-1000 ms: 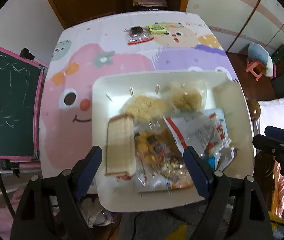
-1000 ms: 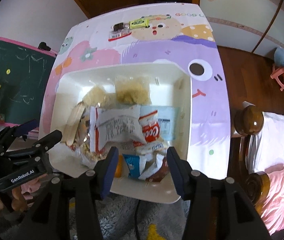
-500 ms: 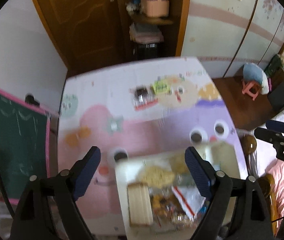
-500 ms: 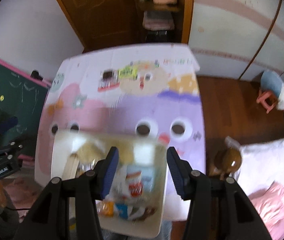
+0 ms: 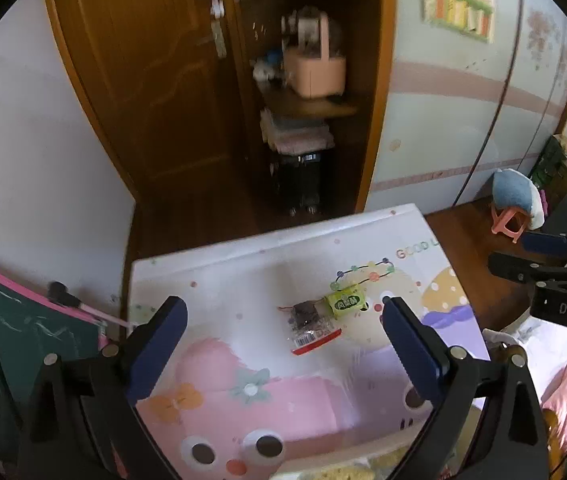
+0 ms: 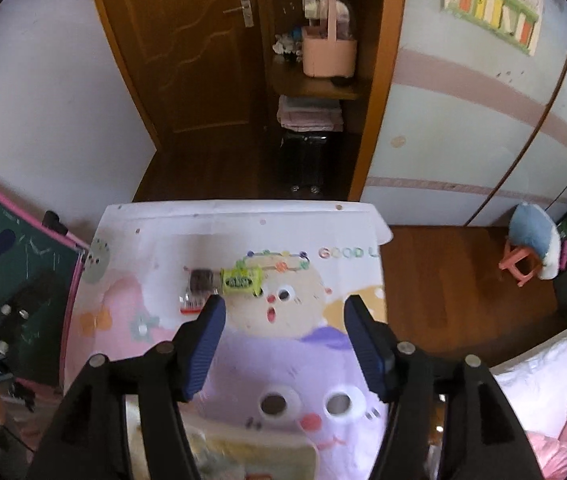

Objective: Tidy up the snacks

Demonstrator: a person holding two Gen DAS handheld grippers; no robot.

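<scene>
Lifted and tilted up since a second ago: both views, tray (image 5: 339, 465) now only at bottom edge. Spread wide and empty: left hand-held gripper (image 5: 281, 346), right hand-held gripper (image 6: 285, 342). On worktop (image 5: 243, 280) beyond tray: green snack packet (image 5: 345, 301) touching dark snack packet (image 5: 310, 322), ahead of both.

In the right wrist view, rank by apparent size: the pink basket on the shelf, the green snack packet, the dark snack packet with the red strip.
1. Pink basket, clearly largest, despite standing farther off.
2 and 3. Green snack packet and dark snack packet: they look about alike, lying side by side on the table; no ranking.
</scene>
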